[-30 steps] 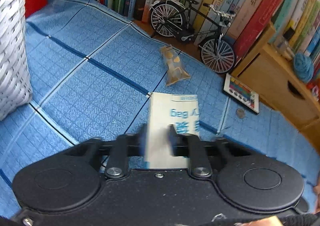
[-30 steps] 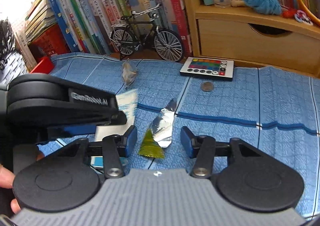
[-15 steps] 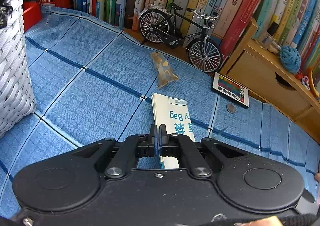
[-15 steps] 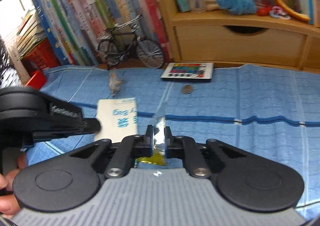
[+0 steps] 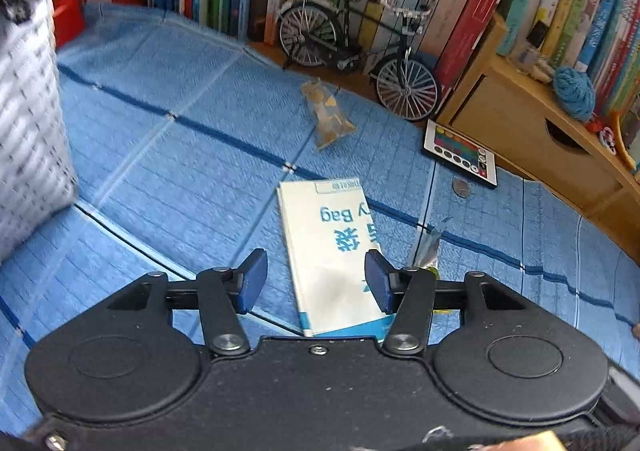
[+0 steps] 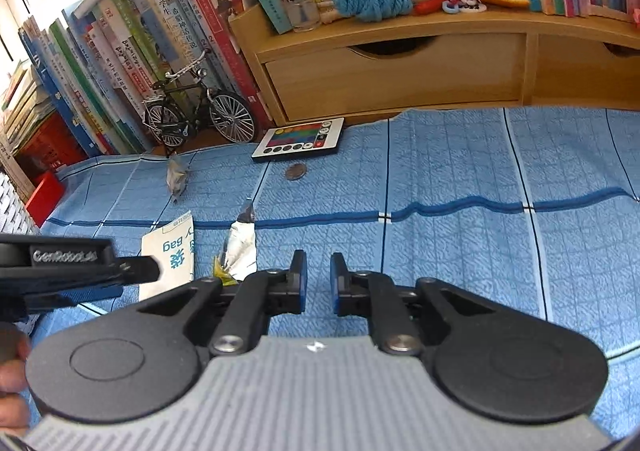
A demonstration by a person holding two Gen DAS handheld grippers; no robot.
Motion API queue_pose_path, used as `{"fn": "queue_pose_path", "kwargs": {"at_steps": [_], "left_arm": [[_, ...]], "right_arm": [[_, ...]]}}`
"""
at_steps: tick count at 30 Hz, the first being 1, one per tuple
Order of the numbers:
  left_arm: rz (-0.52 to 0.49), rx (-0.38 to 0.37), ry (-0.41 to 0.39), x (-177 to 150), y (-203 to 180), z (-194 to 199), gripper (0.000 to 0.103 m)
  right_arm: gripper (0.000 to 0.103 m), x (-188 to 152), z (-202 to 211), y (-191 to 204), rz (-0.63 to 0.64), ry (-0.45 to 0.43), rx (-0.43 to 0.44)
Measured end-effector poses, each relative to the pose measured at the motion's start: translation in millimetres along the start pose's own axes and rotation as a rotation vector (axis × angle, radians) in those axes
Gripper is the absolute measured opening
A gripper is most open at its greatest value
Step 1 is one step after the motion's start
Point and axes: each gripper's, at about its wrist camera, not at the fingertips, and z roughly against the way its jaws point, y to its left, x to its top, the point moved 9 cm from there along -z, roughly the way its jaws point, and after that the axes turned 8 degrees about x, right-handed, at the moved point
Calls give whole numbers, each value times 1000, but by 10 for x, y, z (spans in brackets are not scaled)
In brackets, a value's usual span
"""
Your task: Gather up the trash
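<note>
The left gripper (image 5: pixel 316 281), tilted steeply down, has just opened, its jaws straddling the flat white paper bag (image 5: pixel 332 251) lower centre. The right gripper (image 6: pixel 318 283), narrowly parted, has just opened slightly and grasps nothing; the crumpled foil wrapper (image 6: pixel 240 247) lies left.

The flat white paper bag (image 5: pixel 332 251) on the blue cloth has blue letters: "y Bag", seen upside down. The side of the left gripper (image 6: pixel 64 256) says "GenRobot.AI". The book spines carry writing too small to read.
</note>
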Motion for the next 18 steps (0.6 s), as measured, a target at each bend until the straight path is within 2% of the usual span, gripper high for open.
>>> {"fn": "queue_pose_path", "kwargs": {"at_steps": [1,3,4,10,11,14,16,18], "left_arm": [[7,-7,14,-4,-18,-20,55],[15,-5,25,-12,-45,-43,70],[8,1,23,-16,-66,-53,72],[-72,15,19,-54,-220,-119,70],[-88,16,9,-59,-240,-119,60],[-112,9,-25,-50,-247,-66,46],[-116,-6,-58,-24,-236,18,31],[-137,-1,-81,6,-221,86,10]], "right_arm": [[19,-1,-1,0,2,-1,-2],[19,6,8,-7,5,-5,-4],[19,8,15,-7,7,-7,-8],[19,11,32,-27,18,-8,-11],[19,11,28,-24,16,-8,-9],[19,1,31,-8,13,-6,-1],[20,-2,33,25,14,-6,12],[24,-2,28,73,15,-7,31]]}}
